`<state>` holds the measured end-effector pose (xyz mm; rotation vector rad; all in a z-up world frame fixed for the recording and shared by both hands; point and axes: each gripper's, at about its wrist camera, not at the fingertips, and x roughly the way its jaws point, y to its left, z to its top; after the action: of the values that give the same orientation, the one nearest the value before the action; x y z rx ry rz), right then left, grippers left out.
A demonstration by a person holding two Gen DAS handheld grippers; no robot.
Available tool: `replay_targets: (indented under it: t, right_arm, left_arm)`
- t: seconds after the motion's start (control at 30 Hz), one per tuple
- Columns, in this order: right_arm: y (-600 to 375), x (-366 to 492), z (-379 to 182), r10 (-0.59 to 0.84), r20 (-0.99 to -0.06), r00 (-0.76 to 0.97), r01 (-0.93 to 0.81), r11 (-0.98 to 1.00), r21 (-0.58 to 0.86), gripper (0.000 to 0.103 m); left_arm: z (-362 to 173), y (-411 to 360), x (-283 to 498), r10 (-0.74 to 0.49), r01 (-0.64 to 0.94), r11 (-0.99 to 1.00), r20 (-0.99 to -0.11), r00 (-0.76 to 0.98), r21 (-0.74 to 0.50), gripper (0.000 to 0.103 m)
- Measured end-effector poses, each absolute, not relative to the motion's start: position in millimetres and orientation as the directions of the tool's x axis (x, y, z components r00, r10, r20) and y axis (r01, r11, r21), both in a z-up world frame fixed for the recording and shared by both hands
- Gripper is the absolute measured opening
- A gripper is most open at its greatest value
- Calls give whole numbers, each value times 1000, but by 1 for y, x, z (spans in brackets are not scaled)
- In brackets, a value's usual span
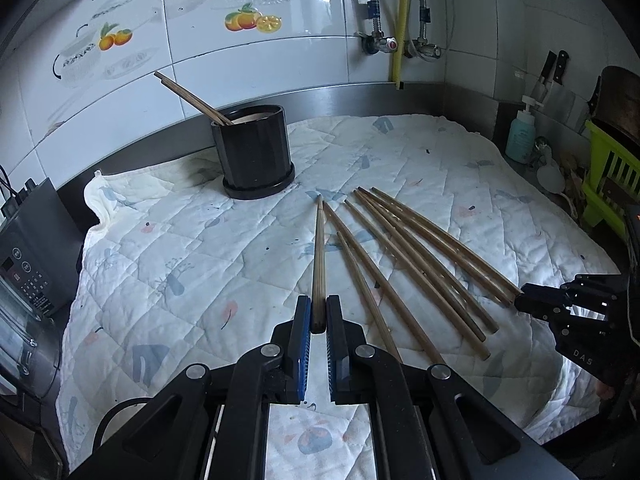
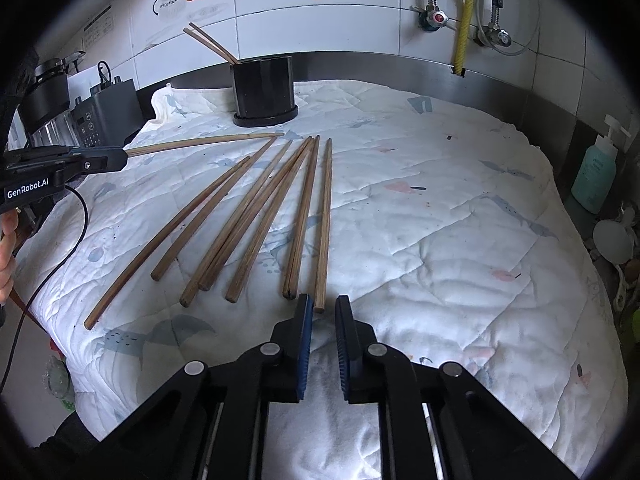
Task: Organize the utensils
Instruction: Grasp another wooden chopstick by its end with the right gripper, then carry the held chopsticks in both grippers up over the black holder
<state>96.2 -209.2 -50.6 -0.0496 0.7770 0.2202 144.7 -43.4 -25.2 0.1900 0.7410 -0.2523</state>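
My left gripper (image 1: 319, 308) is shut on the thick end of one wooden chopstick (image 1: 319, 256), which is lifted off the cloth and points toward the black holder (image 1: 254, 152). From the right wrist view, the left gripper (image 2: 120, 156) holds that chopstick (image 2: 200, 143) level above the cloth. Two chopsticks (image 1: 192, 100) lean in the holder (image 2: 264, 88). Several loose chopsticks (image 2: 256, 216) lie fanned on the cloth. My right gripper (image 2: 323, 306) sits low at the near end of the rightmost chopstick (image 2: 325, 220). Its jaws stand slightly apart around that end, not pressing it.
A white quilted cloth (image 1: 200, 264) covers the counter. A dark appliance (image 1: 28, 264) stands at the left edge. A soap bottle (image 1: 520, 136), knives and a green rack (image 1: 608, 176) crowd the right. Pipes and valves (image 1: 396, 44) run down the tiled wall.
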Motion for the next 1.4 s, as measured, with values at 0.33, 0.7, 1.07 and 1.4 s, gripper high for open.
replay_targets:
  t: [0.33, 0.7, 1.07, 1.4]
  right_arm:
    - [-208, 107, -54, 183, -680, 710, -202, 978, 52, 14]
    - [-211, 111, -34, 172, -638, 750, -200, 979, 29, 9]
    - [-209, 133, 22, 185, -567, 802, -234, 972, -15, 8]
    - [-206, 175, 68, 227, -568, 792, -301, 953, -40, 8]
  left_arm:
    - [-21, -39, 152, -156, 276, 958, -679, 718, 72, 7]
    - [1, -28, 164, -151, 262, 962, -648, 747, 77, 7]
    - [28, -7, 182, -174, 245, 969, -612, 772, 33, 7]
    - [58, 8, 209, -196, 247, 969, -585, 787, 7, 7]
